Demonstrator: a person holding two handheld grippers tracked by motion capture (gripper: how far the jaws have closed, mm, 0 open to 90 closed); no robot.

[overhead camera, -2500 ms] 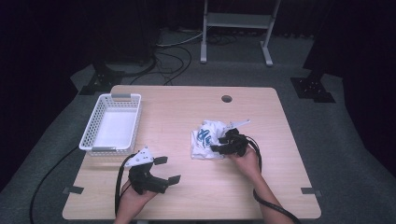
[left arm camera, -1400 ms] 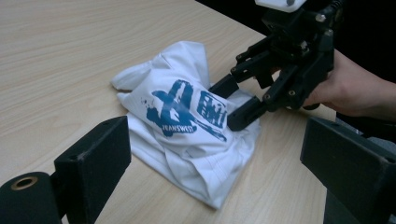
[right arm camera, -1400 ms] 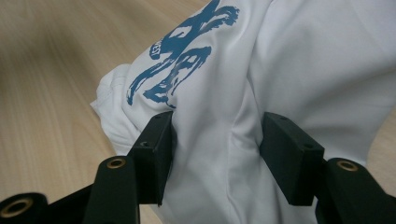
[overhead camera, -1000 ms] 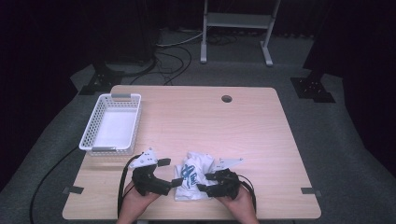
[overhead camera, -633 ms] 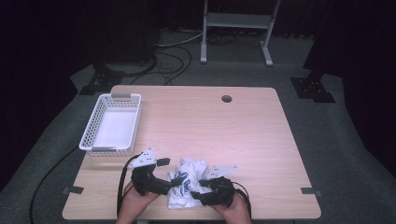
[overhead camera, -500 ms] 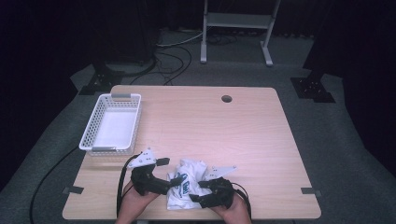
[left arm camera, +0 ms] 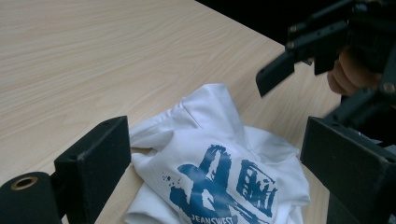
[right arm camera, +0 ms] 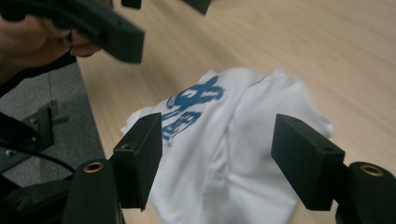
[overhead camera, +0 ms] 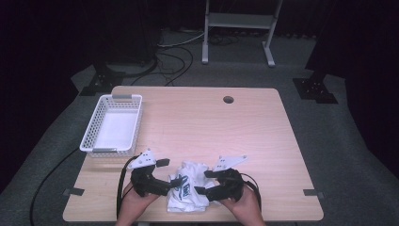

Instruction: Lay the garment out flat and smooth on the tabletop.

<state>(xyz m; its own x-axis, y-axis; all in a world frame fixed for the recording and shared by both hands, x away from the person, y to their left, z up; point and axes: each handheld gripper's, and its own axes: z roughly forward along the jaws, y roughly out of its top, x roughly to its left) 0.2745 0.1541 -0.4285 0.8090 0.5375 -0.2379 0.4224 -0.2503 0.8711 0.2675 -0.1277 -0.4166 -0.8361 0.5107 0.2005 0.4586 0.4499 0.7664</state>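
From the high view, a crumpled white shirt (overhead camera: 188,193) lies on the surface (overhead camera: 197,122) at lower centre, between the left gripper (overhead camera: 172,180) and right gripper (overhead camera: 201,182).

In the left gripper view, the shirt (left arm camera: 219,172) sits between spread jaws, untouched.

In the right gripper view, the jaws, just opening, stand spread above the shirt (right arm camera: 233,154).

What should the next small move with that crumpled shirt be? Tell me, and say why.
Probably lower the left gripper and close on the white shirt at its edge. Both grippers stand open over the bunched cloth; the right gripper has just been opening, holding nothing.
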